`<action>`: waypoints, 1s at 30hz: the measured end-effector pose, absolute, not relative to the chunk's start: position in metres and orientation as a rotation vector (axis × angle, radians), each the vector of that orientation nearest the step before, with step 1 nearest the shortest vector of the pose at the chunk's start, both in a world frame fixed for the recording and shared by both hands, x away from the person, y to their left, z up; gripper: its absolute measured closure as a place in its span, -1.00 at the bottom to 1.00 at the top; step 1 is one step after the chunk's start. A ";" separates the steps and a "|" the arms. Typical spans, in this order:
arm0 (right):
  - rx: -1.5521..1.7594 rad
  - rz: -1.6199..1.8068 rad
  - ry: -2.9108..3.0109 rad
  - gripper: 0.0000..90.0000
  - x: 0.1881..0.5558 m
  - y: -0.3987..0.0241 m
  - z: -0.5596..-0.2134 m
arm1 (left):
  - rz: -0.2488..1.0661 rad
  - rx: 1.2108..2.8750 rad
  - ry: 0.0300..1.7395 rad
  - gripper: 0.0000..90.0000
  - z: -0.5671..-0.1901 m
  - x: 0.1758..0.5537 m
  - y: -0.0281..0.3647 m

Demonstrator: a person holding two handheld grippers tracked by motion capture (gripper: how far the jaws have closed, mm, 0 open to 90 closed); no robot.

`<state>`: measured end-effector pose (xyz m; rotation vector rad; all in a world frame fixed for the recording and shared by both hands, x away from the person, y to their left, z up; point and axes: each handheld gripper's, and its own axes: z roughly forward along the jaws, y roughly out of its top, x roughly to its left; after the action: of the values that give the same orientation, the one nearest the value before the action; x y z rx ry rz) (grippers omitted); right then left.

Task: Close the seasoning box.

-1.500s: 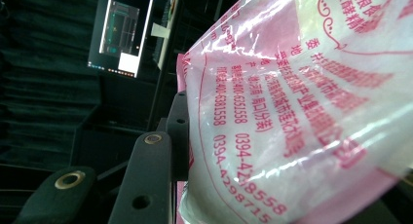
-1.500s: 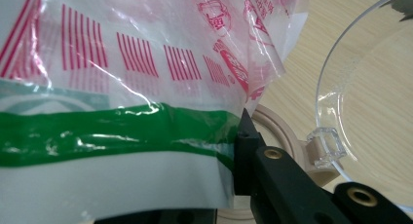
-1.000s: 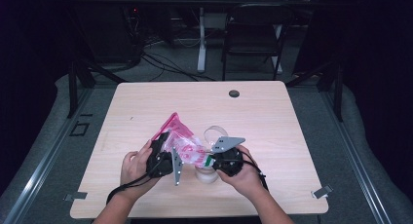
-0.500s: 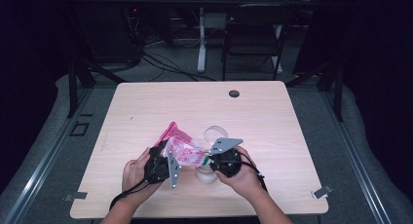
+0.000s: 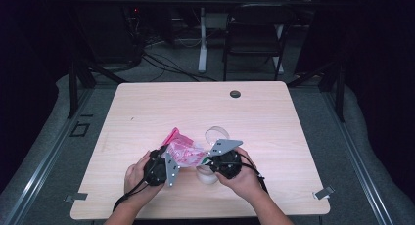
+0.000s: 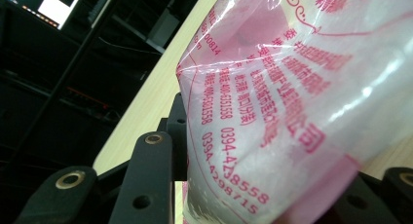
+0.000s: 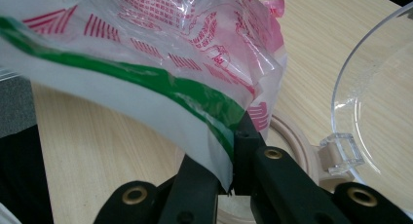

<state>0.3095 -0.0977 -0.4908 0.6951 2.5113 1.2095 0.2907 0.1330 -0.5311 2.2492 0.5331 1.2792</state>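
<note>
A pink and clear plastic bag point(image 5: 183, 150) with red print and a green strip hangs between my two grippers near the table's front edge. My left gripper point(image 5: 171, 159) holds its left end. In the left gripper view the bulging bag point(image 6: 292, 112) sits between the jaws, with one black finger point(image 6: 148, 177) pressed against it. My right gripper point(image 5: 206, 159) is shut on the bag's green-striped edge point(image 7: 195, 100), its fingertips point(image 7: 243, 136) pinched together on the film.
A clear round lid point(image 5: 215, 135) lies just beyond the bag, also seen as the clear lid point(image 7: 380, 107). A beige ringed container point(image 7: 292, 136) sits under the right gripper. The wooden table point(image 5: 205, 105) has a dark grommet point(image 5: 235, 94) at the back. A chair and cables stand behind.
The bag's pink end has come down and bunched closer between the grippers. My left gripper shifted slightly toward the front edge. The right gripper stayed put.
</note>
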 end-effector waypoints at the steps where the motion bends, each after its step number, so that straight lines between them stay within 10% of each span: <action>1: 0.692 1.207 2.514 1.00 0.309 -0.098 -0.491 | 1.270 2.253 0.539 0.46 -0.531 0.291 0.133; 18: 0.690 1.212 2.511 0.97 0.309 -0.096 -0.489 | 1.192 2.260 0.577 0.46 -0.536 0.295 0.135; 30: 0.724 1.285 2.449 0.39 0.310 -0.099 -0.486 | 1.111 2.274 0.627 0.48 -0.540 0.301 0.138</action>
<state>0.3097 -0.0992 -0.4862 0.7239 2.4495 1.2849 0.3006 0.1385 -0.5396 2.2736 0.6267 1.1109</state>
